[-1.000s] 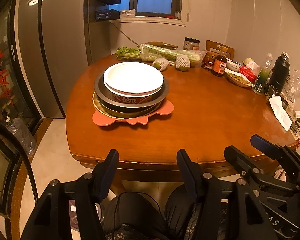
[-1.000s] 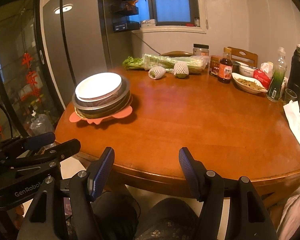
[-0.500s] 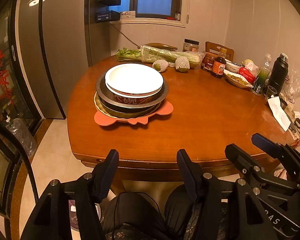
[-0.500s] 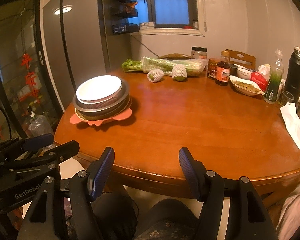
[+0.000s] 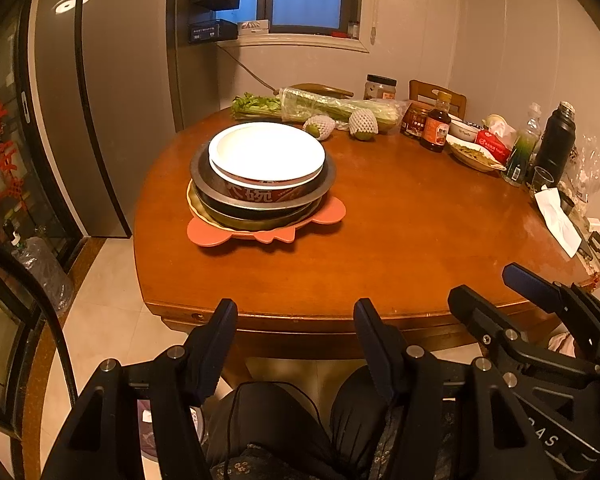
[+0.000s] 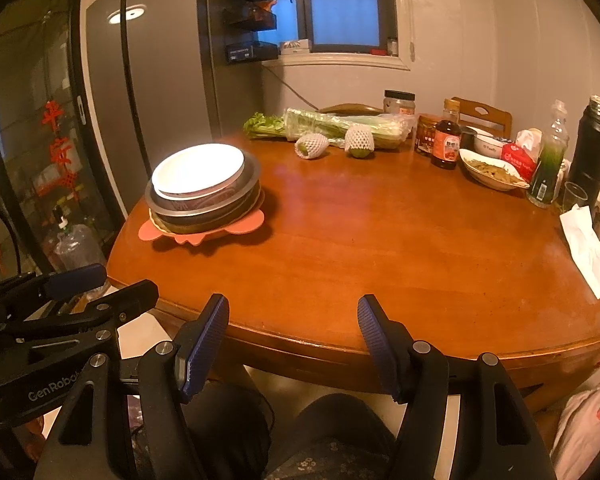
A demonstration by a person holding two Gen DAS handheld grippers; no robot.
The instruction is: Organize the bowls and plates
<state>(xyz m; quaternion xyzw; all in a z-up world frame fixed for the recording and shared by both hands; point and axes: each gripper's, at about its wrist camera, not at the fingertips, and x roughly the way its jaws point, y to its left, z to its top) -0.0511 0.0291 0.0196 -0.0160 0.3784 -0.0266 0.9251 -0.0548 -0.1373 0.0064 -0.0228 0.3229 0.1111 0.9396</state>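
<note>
Both my grippers are hanging open and empty off the near edge of the round brown wooden table (image 5: 380,240).

The table is carrying everything, and I am placing each thing by the stack of dishes on it. That stack is sitting toward the table's left side on a flat salmon-pink scalloped plate (image 5: 328,213): above it a wide grey metal pan (image 5: 328,172), inside that a bowl with a red printed band (image 5: 260,196), and on top a white round plate (image 5: 266,152). Well behind the stack, a bagged bunch of green celery (image 5: 332,106) is lying by the wall. My left gripper (image 5: 294,320) is holding its jaws wide apart in front of the stack, well short of it; my right gripper (image 6: 294,316) is doing the same, off to the stack's right.
</note>
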